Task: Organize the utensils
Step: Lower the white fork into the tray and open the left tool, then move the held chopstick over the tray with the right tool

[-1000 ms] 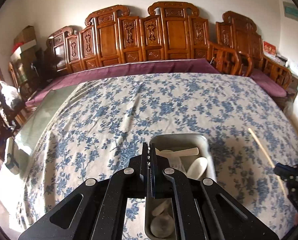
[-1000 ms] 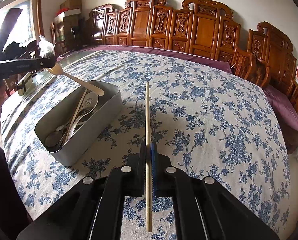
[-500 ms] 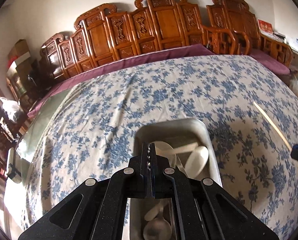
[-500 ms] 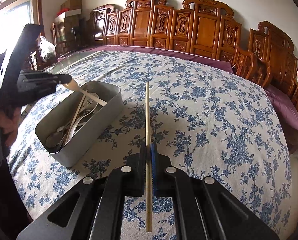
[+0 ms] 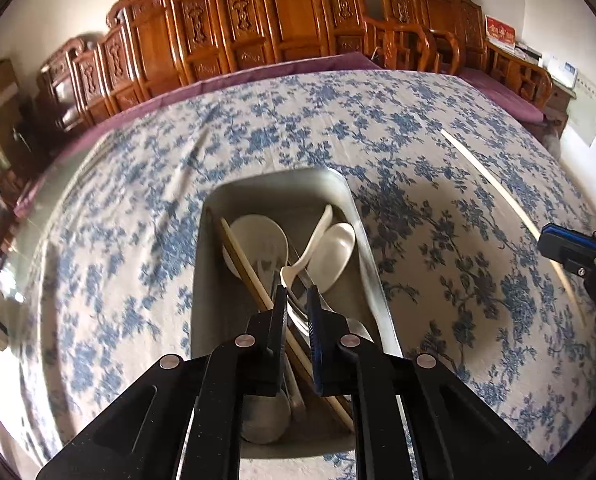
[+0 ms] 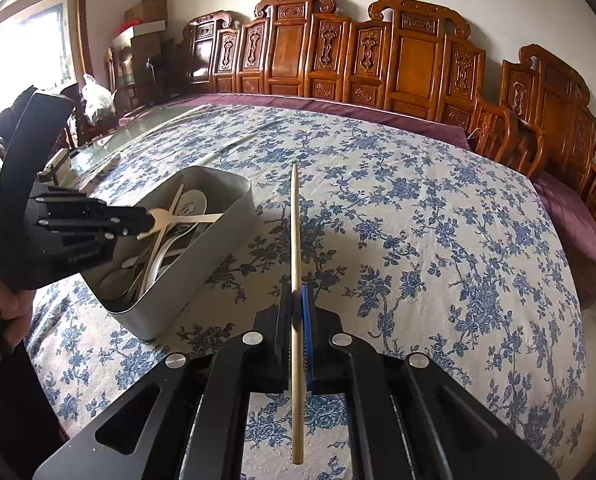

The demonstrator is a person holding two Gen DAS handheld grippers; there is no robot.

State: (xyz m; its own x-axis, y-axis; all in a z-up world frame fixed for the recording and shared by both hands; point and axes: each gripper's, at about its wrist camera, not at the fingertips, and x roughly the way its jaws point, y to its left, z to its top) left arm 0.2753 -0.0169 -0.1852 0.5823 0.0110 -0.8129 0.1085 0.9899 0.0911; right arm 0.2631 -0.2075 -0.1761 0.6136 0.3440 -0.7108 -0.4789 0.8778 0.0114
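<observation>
Left gripper (image 5: 296, 294) sits lower centre of the left wrist view, right over the grey metal bin (image 5: 371, 256). Its jaws are parted with a narrow gap, nothing pinched between them. Bin holds white ceramic spoons (image 5: 335, 248), a wooden chopstick (image 5: 244, 264) lying diagonal, and other utensils bunched under the jaws, hard to separate. A white spoon (image 6: 166, 216) shows just past the jaw tips in the right wrist view; contact unclear.

Right gripper (image 6: 296, 292) is at lower centre of the right wrist view, jaws clamped on a single chopstick (image 6: 295, 240), which runs straight up the frame and sticks out below the jaws too. In the left wrist view that chopstick (image 5: 485, 180) crosses the upper right, above the cloth.

Bin (image 6: 218, 240) is left of centre there, on the blue floral tablecloth (image 6: 417, 220) covering the desk. Carved wooden chairs (image 6: 413, 64) line the top of the frame.
</observation>
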